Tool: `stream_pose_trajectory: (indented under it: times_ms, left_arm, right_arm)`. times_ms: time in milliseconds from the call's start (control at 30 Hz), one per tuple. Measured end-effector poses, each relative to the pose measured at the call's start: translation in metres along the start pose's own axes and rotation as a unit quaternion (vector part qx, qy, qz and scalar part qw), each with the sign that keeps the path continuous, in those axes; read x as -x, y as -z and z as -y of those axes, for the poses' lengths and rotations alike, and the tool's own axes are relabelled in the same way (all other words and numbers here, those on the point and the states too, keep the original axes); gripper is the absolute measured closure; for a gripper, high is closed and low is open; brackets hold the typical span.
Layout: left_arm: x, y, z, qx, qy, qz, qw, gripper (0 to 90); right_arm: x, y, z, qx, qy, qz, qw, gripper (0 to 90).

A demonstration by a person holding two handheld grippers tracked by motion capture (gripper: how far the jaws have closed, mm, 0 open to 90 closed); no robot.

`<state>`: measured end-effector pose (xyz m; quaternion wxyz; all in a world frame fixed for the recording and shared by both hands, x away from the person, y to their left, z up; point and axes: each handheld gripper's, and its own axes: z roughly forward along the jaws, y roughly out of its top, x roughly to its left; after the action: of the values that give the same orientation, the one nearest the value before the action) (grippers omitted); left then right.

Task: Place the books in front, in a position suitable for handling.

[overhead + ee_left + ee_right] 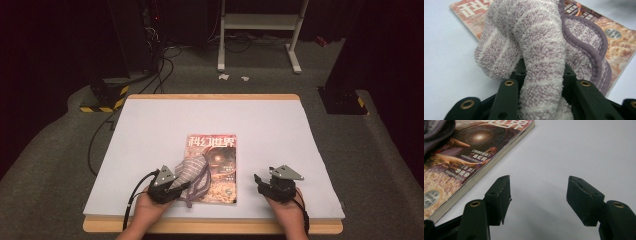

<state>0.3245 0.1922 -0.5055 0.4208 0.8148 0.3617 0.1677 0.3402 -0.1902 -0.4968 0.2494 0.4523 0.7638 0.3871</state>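
A striped towel (541, 50) was gripped by the left hand-held gripper (172, 187), draped over a magazine (220, 150) near the bench's (280, 120) front edge; the right hand-held gripper (539, 195) was held open, nothing between its jaws.

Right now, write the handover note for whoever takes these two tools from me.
Left tool: shut on the striped purple towel, gripping a bunched fold; the towel drapes over the magazine's lower left part.
Right tool: open, nothing between its jaws, over bare white table just right of the magazine.
Done: towel gripped.
Left: the towel probably still has to come off the magazine; the right tool looks free to steady the magazine.
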Motion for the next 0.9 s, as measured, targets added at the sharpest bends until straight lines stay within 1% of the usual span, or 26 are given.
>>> stream_pose_trajectory:
  times_ms: [67, 233, 467, 633, 733, 800, 900]
  left_arm:
    - [-0.0007, 0.0016, 0.0011, 0.001, 0.0, -0.004, 1.0, 67.9]
    - [-0.0007, 0.0022, 0.0018, 0.0, 0.003, -0.006, 1.0, 67.8]
    - [-0.0018, 0.0014, 0.0023, 0.003, 0.009, -0.001, 1.0, 67.5]
    - [-0.0006, 0.0009, 0.0021, 0.004, 0.008, -0.001, 1.0, 67.5]
    - [0.0012, 0.0002, 0.0011, 0.002, 0.003, 0.0, 1.0, 67.5]
    - [0.0029, -0.0007, 0.0003, 0.001, 0.001, -0.001, 1.0, 67.5]
    - [0.006, -0.0032, -0.0016, 0.0, 0.001, 0.0, 1.0, 67.5]
  right_arm:
    - [-0.0002, 0.0004, -0.0003, 0.001, 0.001, -0.001, 1.0, 36.0]
    - [0.0021, 0.003, 0.0005, 0.003, 0.0, -0.002, 1.0, 36.2]
    - [0.0038, 0.0026, 0.0009, 0.004, -0.005, 0.0, 1.0, 35.4]
    - [0.0028, 0.0024, 0.0009, 0.003, -0.001, -0.001, 1.0, 35.3]
    - [0.0025, 0.0021, 0.0005, 0.004, 0.004, 0.001, 1.0, 35.1]
    - [0.0018, 0.0022, 0.0001, 0.004, 0.001, -0.002, 1.0, 35.0]
    - [0.0007, 0.0025, -0.0007, 0.005, 0.002, -0.001, 1.0, 35.0]
